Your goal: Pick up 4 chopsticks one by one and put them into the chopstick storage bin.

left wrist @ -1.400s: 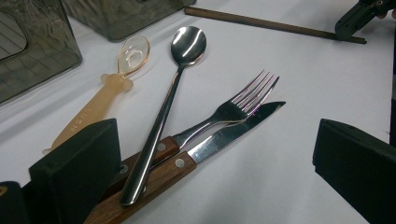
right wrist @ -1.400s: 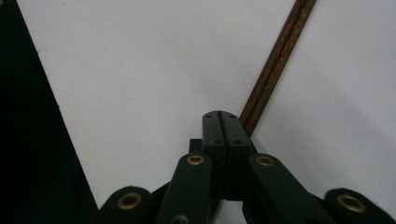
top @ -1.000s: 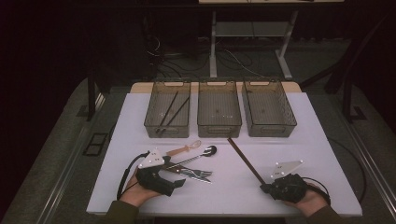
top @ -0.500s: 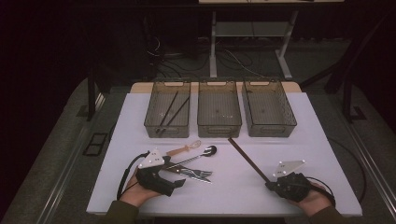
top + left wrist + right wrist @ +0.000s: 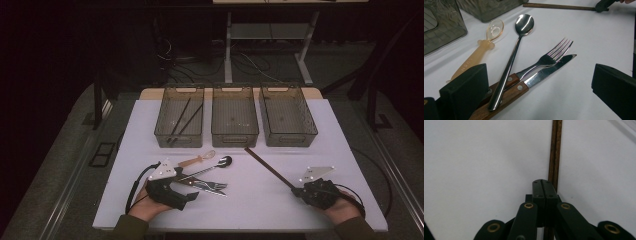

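My left gripper (image 5: 186,185) (image 5: 539,85) rests open at the table's near left, jaws wide apart. Its left jaw stands over the wooden handles of a fork (image 5: 549,58) and a knife (image 5: 549,71). A steel spoon (image 5: 516,47) (image 5: 215,167) lies across them, and an amber plastic spoon (image 5: 486,40) (image 5: 197,160) lies beside it. At the near right, my right gripper (image 5: 296,190) (image 5: 543,185) has its pads pressed together. A pair of brown chopsticks (image 5: 267,167) (image 5: 555,152) runs along the jaws' right edge and under them. Nothing shows between the pads.
Three clear bins stand in a row at the back of the white table (image 5: 250,210). The left bin (image 5: 161,125) holds dark sticks; the middle bin (image 5: 235,131) and the right bin (image 5: 289,141) look bare. Open tabletop lies between my hands.
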